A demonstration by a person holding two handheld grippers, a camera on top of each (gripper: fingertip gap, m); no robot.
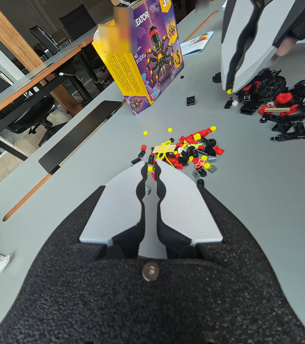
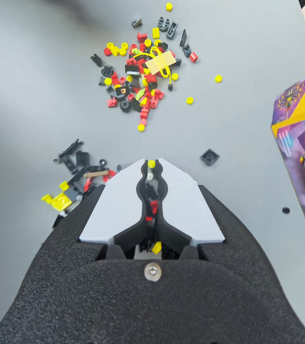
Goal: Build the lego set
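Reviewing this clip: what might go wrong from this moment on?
The right tongs pinch a small yellow round piece only at their very tips, so it may slip out or twist. They hang right over the black and red pile, which could get knocked. The left tongs may scatter the small-parts pile.

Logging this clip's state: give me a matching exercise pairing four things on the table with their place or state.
Things:
1. right gripper
2. left gripper
3. set box
4. small yellow round piece

States:
A. standing upright on the grey table
B. pinched at fingertips
C. fingers nearly together, holding nothing, over the loose pile
D. shut, by the big black pieces

Pairs: 1-D, 2-C, 3-A, 4-B
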